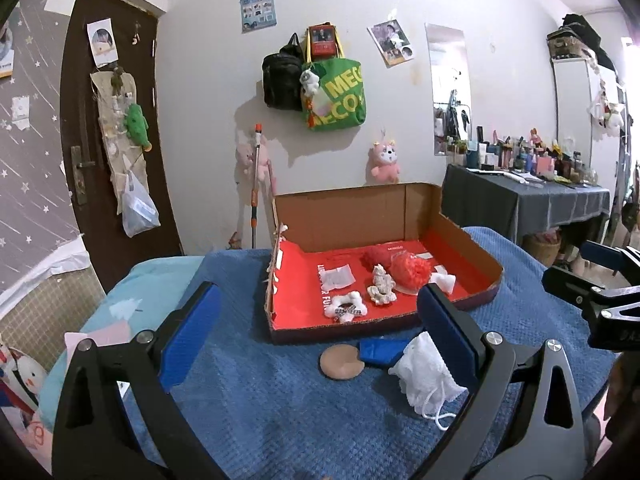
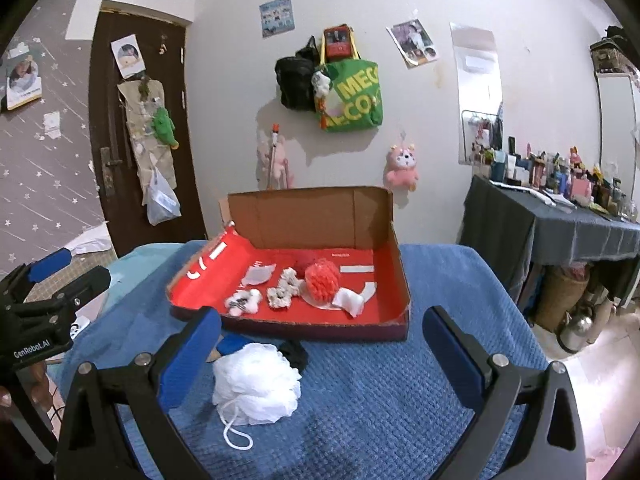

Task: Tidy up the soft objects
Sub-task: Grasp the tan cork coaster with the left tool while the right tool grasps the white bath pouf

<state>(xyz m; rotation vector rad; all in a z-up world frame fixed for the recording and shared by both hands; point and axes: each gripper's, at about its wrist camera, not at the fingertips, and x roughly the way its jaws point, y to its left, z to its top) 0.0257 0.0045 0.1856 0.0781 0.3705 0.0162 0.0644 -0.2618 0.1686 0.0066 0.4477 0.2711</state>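
A shallow cardboard box (image 2: 394, 240), plain brown on its upright back wall and glossy red on its floor, sits at the far middle of a table covered in a blue waffle-textured cloth (image 2: 380, 400). Inside it lie several soft pieces: a ruffled orange-red mesh puff (image 2: 322, 280), a darker red knitted ball (image 1: 376, 257) behind it, a knobbly cream scrunchie (image 2: 285, 288), a white bone-shaped plush with a black-and-white bow (image 2: 242, 303), a flat translucent pouch (image 2: 258, 274) and a small folded white cloth (image 2: 349, 302) at the right.

On the cloth just in front of the box's near wall rests a fluffy white mesh bath puff (image 2: 256, 384) with a looped cord trailing toward the near edge. Beside it, to its left and farther back, are a round flat tan sponge pad (image 1: 341, 362) and a smooth blue rectangular piece (image 1: 380, 352); a dark crumpled thing (image 2: 294, 354) touches the puff's far right side.

The left gripper (image 1: 318, 334) has its blue-padded jaws spread wide with nothing between them; the white puff lies behind its right finger. The right gripper (image 2: 320, 344) is likewise wide apart and empty, the white puff lying just inside its left finger, not pinched.
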